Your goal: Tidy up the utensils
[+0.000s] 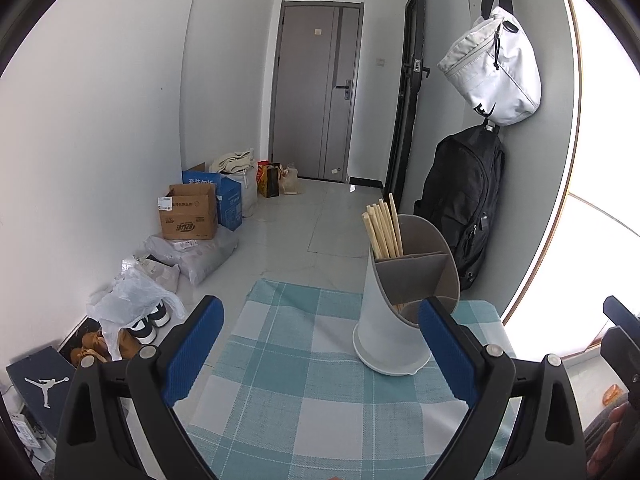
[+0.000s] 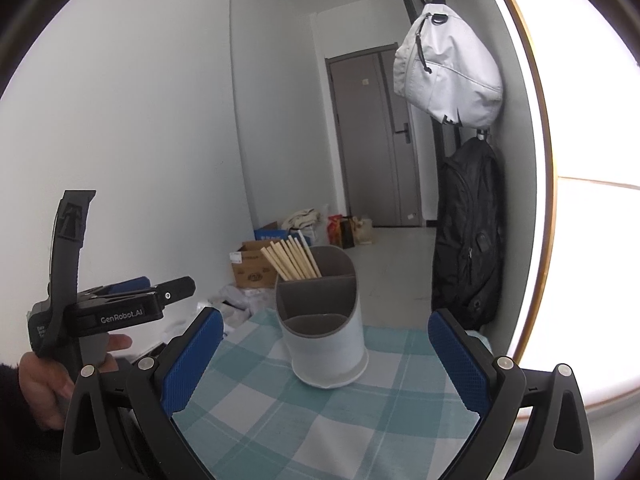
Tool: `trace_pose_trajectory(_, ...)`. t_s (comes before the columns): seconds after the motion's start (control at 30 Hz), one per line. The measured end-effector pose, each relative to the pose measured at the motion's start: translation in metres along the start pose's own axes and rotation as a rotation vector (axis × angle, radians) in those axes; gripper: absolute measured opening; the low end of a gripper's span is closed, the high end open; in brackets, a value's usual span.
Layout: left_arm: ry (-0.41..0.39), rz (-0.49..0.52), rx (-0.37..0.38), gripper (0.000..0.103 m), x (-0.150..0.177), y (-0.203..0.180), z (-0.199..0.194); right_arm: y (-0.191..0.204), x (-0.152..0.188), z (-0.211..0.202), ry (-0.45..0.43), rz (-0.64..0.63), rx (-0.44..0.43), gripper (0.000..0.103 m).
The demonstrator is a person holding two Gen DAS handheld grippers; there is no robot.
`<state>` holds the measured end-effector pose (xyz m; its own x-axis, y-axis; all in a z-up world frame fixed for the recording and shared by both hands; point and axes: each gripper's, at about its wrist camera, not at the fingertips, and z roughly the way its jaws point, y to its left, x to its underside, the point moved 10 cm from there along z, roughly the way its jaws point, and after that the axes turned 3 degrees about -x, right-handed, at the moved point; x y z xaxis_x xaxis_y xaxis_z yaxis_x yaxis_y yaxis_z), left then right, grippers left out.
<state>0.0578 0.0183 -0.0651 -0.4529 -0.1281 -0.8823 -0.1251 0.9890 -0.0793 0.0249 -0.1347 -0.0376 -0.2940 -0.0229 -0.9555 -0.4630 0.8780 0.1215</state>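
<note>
A white utensil holder (image 1: pixel 394 312) (image 2: pixel 326 344) with grey divided compartments stands upright on the teal checked tablecloth (image 1: pixel 304 392) (image 2: pixel 320 420). Several wooden chopsticks (image 1: pixel 382 232) (image 2: pixel 292 260) stand in its back compartment; the front compartments look empty. My left gripper (image 1: pixel 320 344) is open with nothing between its blue pads, the holder just ahead and to the right of it. My right gripper (image 2: pixel 326 352) is open too, with the holder straight ahead beyond its fingertips. The left gripper's body (image 2: pixel 104 312), held by a hand, shows at the left of the right wrist view.
A black backpack (image 1: pixel 464 208) (image 2: pixel 468 240) and a white bag (image 1: pixel 492 68) (image 2: pixel 448 72) hang on the wall right behind the table. Cardboard boxes (image 1: pixel 188 216), plastic bags and shoes (image 1: pixel 148 320) lie on the floor at the left. A grey door (image 1: pixel 316 96) closes the hallway.
</note>
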Motion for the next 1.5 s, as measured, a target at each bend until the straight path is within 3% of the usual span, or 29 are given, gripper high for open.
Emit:
trace_pose_trajectory(0.23, 0.025, -0.002, 0.006, 0.095, 0.0034, 0.0002, 0.0050, 0.0003, -0.0025, -0.0042, -0.013, -0.013, 0.008, 0.103)
trace_pose_trajectory(1.5, 0.005, -0.006, -0.022, 0.095, 0.0066, -0.0026, 0.0007, 0.0003, -0.0019, -0.0067, -0.014, -0.023, 0.019, 0.103)
